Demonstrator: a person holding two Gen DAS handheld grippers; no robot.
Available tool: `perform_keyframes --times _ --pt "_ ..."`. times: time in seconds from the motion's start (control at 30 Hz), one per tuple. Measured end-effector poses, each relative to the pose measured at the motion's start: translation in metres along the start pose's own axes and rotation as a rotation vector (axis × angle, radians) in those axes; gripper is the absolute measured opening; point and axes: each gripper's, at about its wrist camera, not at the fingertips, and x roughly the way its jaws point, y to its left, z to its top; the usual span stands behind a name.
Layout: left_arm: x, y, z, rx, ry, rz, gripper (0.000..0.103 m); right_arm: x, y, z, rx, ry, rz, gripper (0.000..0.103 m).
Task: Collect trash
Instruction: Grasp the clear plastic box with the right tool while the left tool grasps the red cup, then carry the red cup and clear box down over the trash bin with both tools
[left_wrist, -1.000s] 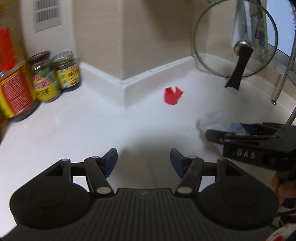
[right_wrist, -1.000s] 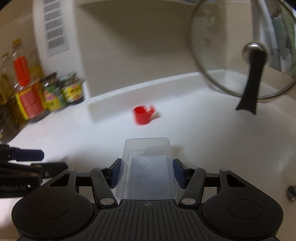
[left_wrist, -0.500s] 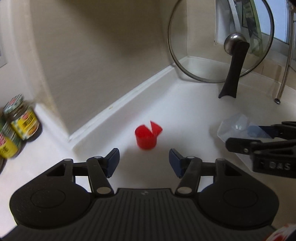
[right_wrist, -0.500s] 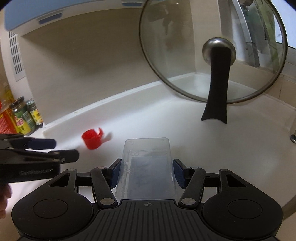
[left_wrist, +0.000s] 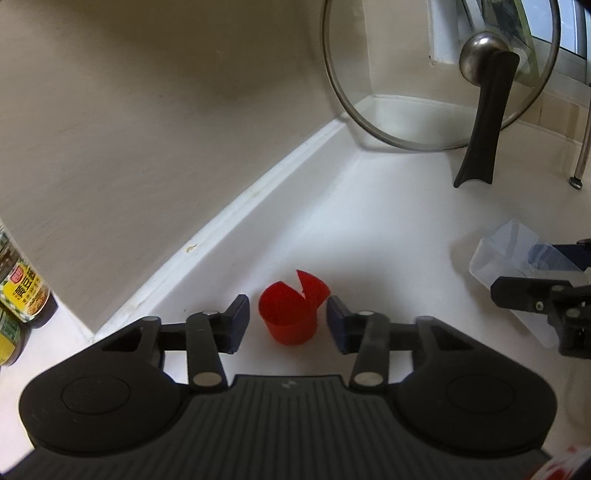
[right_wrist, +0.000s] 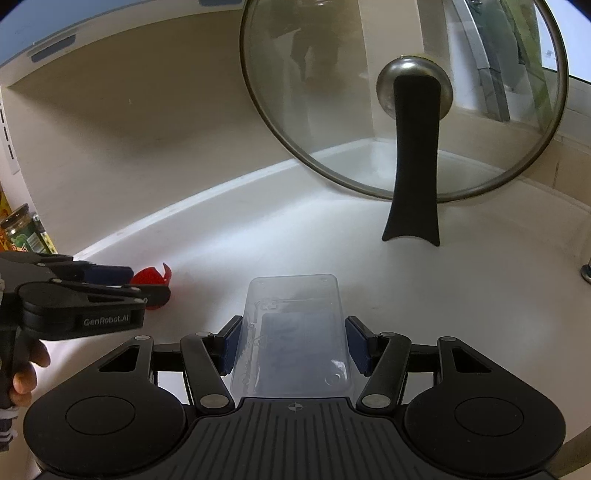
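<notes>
A small red plastic cup (left_wrist: 288, 317) with a torn rim stands on the white counter (left_wrist: 388, 240), close to the wall's base strip. My left gripper (left_wrist: 288, 323) straddles it and its jaws are closing. A thin gap still shows on the left pad's side. In the right wrist view the same cup (right_wrist: 153, 277) peeks out behind the left gripper (right_wrist: 147, 284). My right gripper (right_wrist: 293, 339) is shut on a clear plastic container (right_wrist: 291, 325), held above the counter. In the left wrist view that container (left_wrist: 509, 254) and the right gripper (left_wrist: 543, 280) sit at the right edge.
A glass pot lid (right_wrist: 369, 92) with a black handle (right_wrist: 413, 177) leans in the wall corner behind. Labelled jars (left_wrist: 22, 295) stand at the far left. A metal rack leg (left_wrist: 578, 177) rests at the right. A hand (right_wrist: 26, 369) holds the left gripper's grip.
My left gripper has swung right and forward to the red cup, which now sits between its fingers, and its jaws have narrowed. The right gripper has moved right, still holding the clear container.
</notes>
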Motion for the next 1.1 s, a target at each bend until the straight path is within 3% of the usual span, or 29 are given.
perform_keyframes --times 0.33,0.67,1.1 --pt "-0.024 -0.005 -0.005 0.015 -0.031 -0.028 0.03 -0.009 0.004 -0.003 0.004 -0.003 0.007 0.059" --pt "-0.089 0.0 -0.032 -0.03 -0.026 -0.063 0.03 -0.042 0.029 -0.01 -0.001 -0.024 0.037 0.059" --pt "-0.182 0.028 -0.091 -0.117 -0.014 -0.035 0.03 -0.113 0.084 -0.043 -0.023 -0.054 0.058 0.059"
